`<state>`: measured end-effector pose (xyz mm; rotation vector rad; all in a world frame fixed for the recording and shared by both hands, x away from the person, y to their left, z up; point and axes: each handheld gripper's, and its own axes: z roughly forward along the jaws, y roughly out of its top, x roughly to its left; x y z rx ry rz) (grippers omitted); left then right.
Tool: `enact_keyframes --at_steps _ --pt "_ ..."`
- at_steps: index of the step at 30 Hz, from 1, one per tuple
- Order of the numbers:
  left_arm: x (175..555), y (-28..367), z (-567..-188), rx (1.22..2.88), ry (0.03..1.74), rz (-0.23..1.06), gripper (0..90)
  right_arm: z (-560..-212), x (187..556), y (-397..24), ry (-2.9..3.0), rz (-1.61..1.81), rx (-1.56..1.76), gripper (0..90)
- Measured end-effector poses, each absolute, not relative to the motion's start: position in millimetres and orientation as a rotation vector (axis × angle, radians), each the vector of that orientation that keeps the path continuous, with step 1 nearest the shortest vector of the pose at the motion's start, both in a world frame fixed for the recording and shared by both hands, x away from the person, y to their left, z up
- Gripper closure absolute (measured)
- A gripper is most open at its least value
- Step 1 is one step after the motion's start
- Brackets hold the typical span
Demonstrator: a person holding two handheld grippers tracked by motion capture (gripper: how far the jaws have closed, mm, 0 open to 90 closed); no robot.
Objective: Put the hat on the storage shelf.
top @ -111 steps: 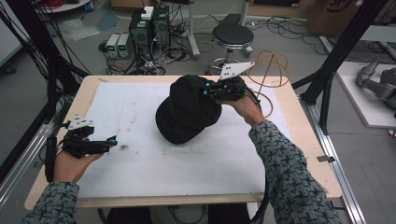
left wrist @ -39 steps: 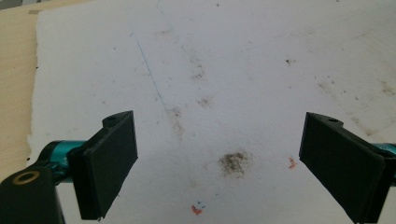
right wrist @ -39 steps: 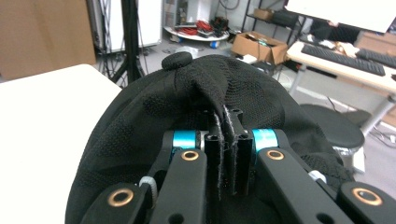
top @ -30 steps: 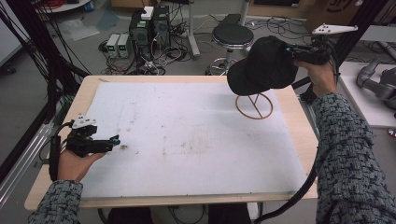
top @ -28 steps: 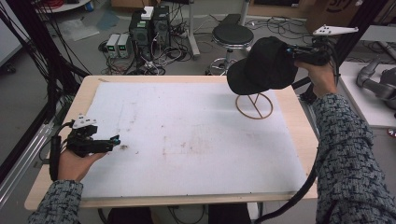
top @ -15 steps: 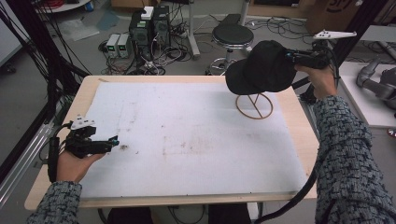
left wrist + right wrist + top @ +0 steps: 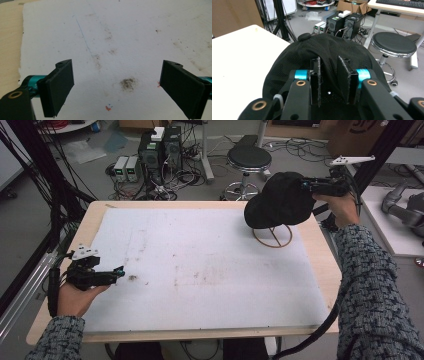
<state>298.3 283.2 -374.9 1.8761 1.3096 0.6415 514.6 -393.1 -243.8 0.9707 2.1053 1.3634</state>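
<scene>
The right gripper (image 7: 306, 184), jaws just easing apart around cap fabric, hovers at two o'clock; the black cap (image 7: 278, 200) sits atop the wooden stand (image 7: 272, 236), nearly hung; release and withdrawal remain; the left gripper (image 7: 119, 270) idles wide open at eight o'clock.

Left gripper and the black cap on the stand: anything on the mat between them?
Nothing: in the high view only bare, stained white mat lies between the left gripper and the black cap.
</scene>
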Motion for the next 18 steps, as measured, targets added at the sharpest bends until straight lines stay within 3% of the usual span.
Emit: enact_keyframes --at_steps 3,18 --pt "299 282 -374 1.879 1.304 0.641 12.4 -244 513 -395 2.115 1.364 0.972 65.9" --pt "303 274 -371 1.886 1.277 0.642 12.4 -238 503 -395 2.124 1.353 0.973 49.9"
